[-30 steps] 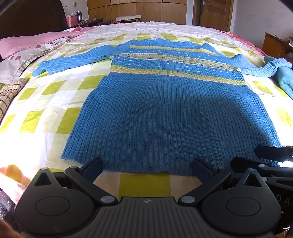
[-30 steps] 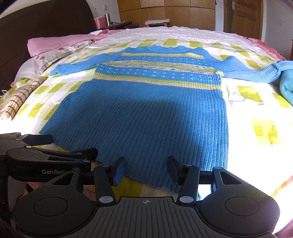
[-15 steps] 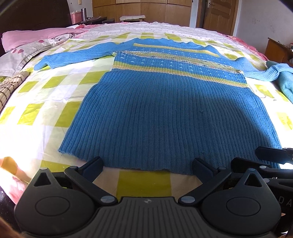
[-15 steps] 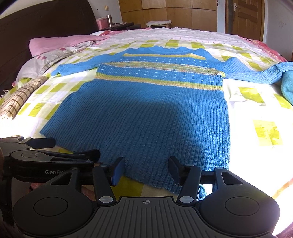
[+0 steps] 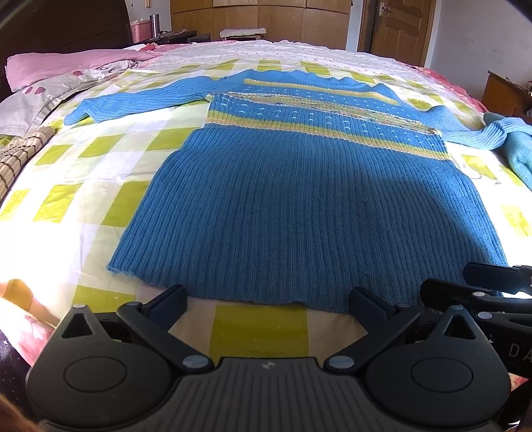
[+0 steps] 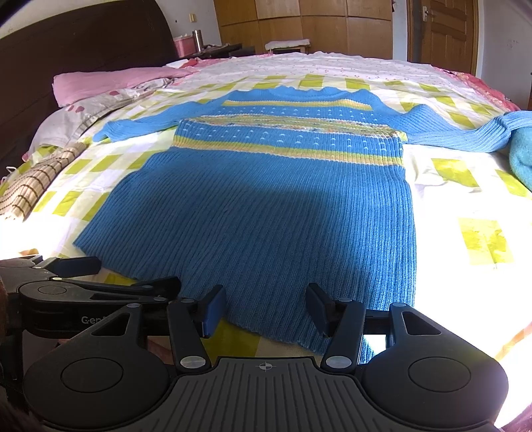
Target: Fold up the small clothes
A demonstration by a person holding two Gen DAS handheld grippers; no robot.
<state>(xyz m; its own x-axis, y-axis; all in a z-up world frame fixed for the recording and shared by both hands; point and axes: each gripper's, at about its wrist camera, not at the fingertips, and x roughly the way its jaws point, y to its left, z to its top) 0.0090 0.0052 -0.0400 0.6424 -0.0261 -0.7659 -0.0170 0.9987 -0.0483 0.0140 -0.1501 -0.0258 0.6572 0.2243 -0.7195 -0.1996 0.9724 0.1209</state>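
- A blue knitted sweater point(image 5: 309, 206) lies flat on the bed, front side down or up I cannot tell, with its hem toward the cameras and its neck far away
- Yellow and pale stripes point(image 5: 319, 123) cross the chest part of the sweater, and the lower part is plain blue rib knit
- Both sleeves are spread out to the sides; the left sleeve point(image 5: 133, 103) lies straight on the sheet, and the right sleeve point(image 6: 465, 133) reaches to a teal cloth point(image 6: 522, 156) at the right edge and touches it
- The bed sheet point(image 5: 66, 199) has a pattern of white and yellow-green squares
- The left gripper point(image 5: 267, 299) is wide open and holds nothing; its two fingers are just at the hem of the sweater, one on each side of a yellow square
- The right gripper point(image 6: 264, 307) is also open and holds nothing; its fingers stand over the hem near the right corner of the sweater, with the knit visible between them
- The two grippers are side by side, and each one shows at the edge of the other camera's view
- A pink pillow point(image 6: 109, 83) and a checked brown cloth point(image 6: 36, 186) lie on the left side of the bed
- A dark headboard point(image 6: 83, 43) stands behind the pillow, and wooden wardrobes point(image 5: 266, 16) and a door point(image 5: 399, 30) are at the far wall
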